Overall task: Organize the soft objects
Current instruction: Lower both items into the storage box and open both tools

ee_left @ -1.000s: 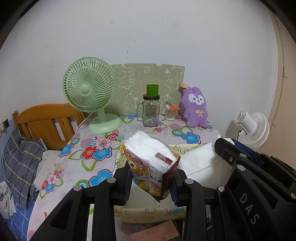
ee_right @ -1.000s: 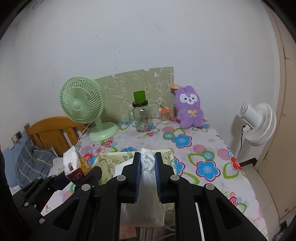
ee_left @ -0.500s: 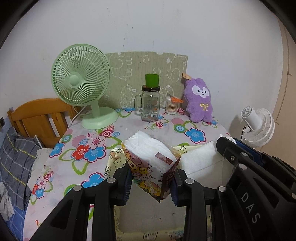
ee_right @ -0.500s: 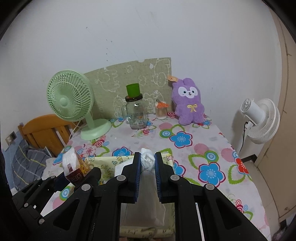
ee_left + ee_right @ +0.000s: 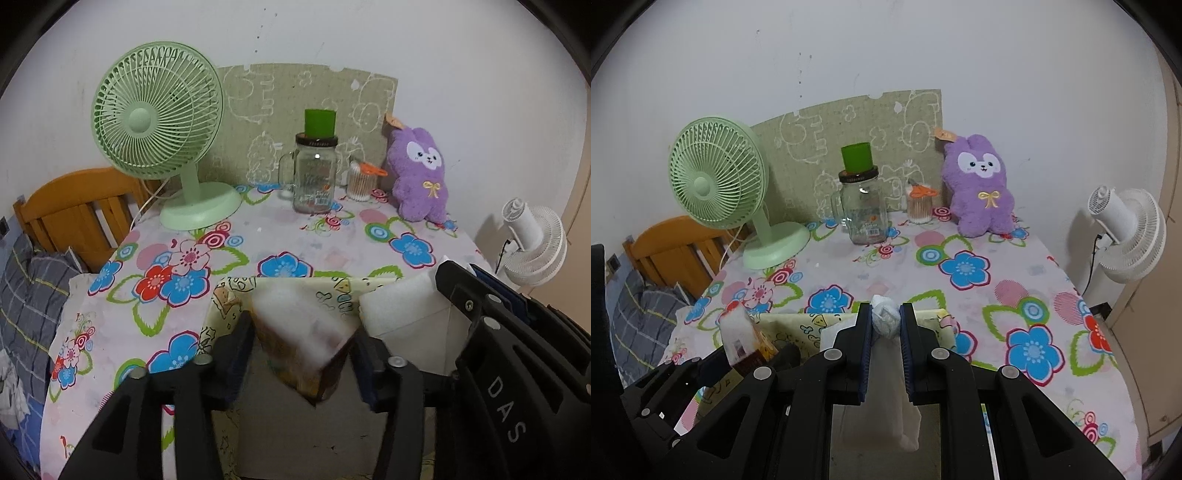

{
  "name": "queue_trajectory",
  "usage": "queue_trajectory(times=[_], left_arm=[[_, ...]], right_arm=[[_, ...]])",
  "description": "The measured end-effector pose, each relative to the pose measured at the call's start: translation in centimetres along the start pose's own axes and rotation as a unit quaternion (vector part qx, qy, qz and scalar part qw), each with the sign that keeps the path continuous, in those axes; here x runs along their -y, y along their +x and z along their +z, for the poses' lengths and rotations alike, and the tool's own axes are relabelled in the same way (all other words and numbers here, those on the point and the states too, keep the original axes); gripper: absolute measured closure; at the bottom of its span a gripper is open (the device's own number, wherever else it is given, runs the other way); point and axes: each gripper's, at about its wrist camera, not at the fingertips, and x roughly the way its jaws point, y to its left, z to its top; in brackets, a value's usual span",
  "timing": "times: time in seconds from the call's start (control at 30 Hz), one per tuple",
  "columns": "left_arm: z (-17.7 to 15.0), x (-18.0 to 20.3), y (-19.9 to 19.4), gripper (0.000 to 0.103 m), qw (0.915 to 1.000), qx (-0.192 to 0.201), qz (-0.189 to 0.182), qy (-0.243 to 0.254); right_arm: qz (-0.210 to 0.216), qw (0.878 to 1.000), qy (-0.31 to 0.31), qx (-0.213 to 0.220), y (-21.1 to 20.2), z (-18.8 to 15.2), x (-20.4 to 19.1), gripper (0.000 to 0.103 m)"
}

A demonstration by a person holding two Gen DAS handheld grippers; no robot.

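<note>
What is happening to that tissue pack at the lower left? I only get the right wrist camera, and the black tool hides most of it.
Observer: In the left wrist view the tissue pack is a blur between the jaws of the left gripper. The jaws have just been opening and the pads stand clear of it.
Visitor: Where will it land?
Observer: Probably in the cartoon-print box right below it. The box's pale inside shows under the pack.
Visitor: And the white thing my tool pinches?
Observer: The right gripper is shut on a white bag. The left view shows the bag's wide side beside the pack, over the same box.
</note>
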Motion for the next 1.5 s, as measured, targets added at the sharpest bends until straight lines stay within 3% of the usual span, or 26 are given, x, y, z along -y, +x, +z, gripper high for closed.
queue_trajectory(times=[0.07, 0.33, 0.4, 0.47, 0.53, 0.77, 1.27, 1.5], left_arm=[[-0.1, 0.0, 0.3, 0.038, 1.0000, 0.000, 0.004, 0.001], [-0.2, 0.0, 0.7, 0.030, 0.9999, -0.004, 0.008, 0.008], [-0.2, 0.1, 0.7, 0.028, 0.9999, -0.006, 0.006, 0.008], [-0.2, 0.0, 0.6, 0.025, 0.9999, -0.005, 0.003, 0.008], [-0.2, 0.0, 0.4, 0.021, 1.0000, -0.002, 0.003, 0.008], [-0.3, 0.2, -0.5, 0.015, 0.9999, 0.005, 0.005, 0.012], [-0.3, 0.8, -5.1, 0.009, 0.9985, 0.052, 0.006, 0.015], [-0.9, 1.0, -7.6, 0.009, 0.9971, 0.074, 0.007, 0.015]], right_arm=[[-0.004, 1.000, 0.002, 0.002, 0.3, -0.1, -0.1, 0.085], [0.008, 1.000, 0.013, -0.014, 1.5, -0.4, 0.1, 0.082], [0.011, 1.000, 0.012, -0.022, 1.8, -0.3, 0.1, 0.076], [0.013, 1.000, 0.013, -0.022, 1.8, -0.4, 0.1, 0.052], [0.009, 1.000, 0.015, -0.015, 1.5, -0.4, 0.1, 0.040], [0.005, 1.000, 0.010, -0.011, 0.5, -0.3, 0.1, 0.026], [-0.007, 0.999, 0.005, 0.037, -4.7, 0.0, 0.0, 0.007], [-0.003, 0.998, 0.007, 0.057, -7.4, -0.1, 0.0, 0.006]])
